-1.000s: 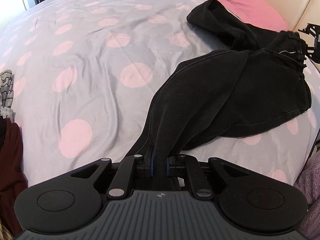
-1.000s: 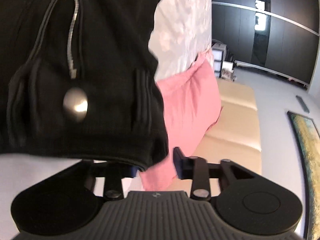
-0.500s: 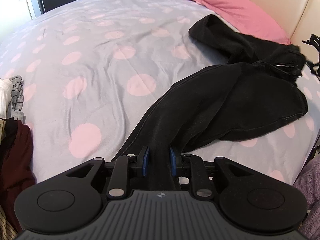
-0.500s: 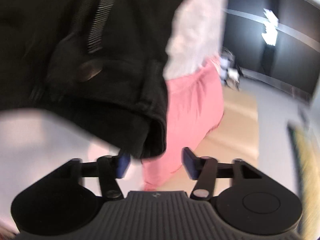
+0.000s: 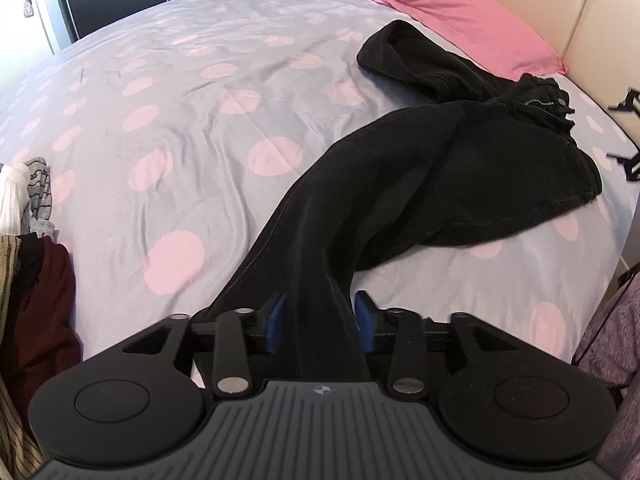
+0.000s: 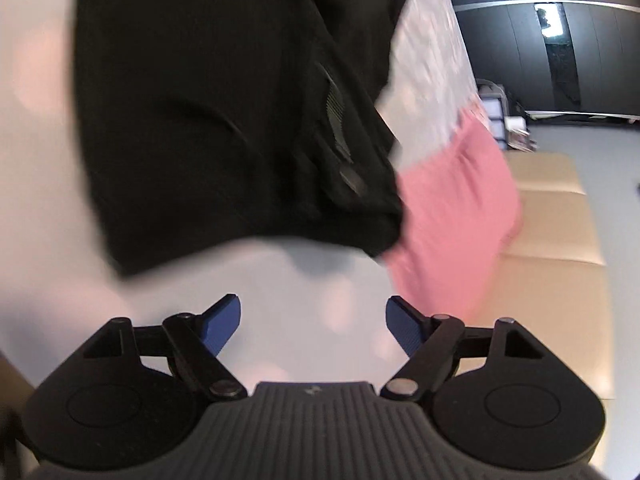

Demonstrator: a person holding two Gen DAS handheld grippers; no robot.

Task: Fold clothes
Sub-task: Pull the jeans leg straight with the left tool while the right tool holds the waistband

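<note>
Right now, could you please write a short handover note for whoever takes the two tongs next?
Left tongs: jaws have just been opening; a leg of the black trousers runs between them, pads look clear of the cloth.
Right tongs: open, empty, just short of the trousers' waist.
Trousers: on the spotted duvet, one leg stretched toward the left tongs, the other bent back toward the pink pillow. More clothes piled at the left edge.
Done: trousers laid down, both ends let go.
Left: straighten the legs, lay one on the other, fold.

bright, even daylight fills both views. the left wrist view is sharp, bent at its edges. the right wrist view is smeared with motion blur.
</note>
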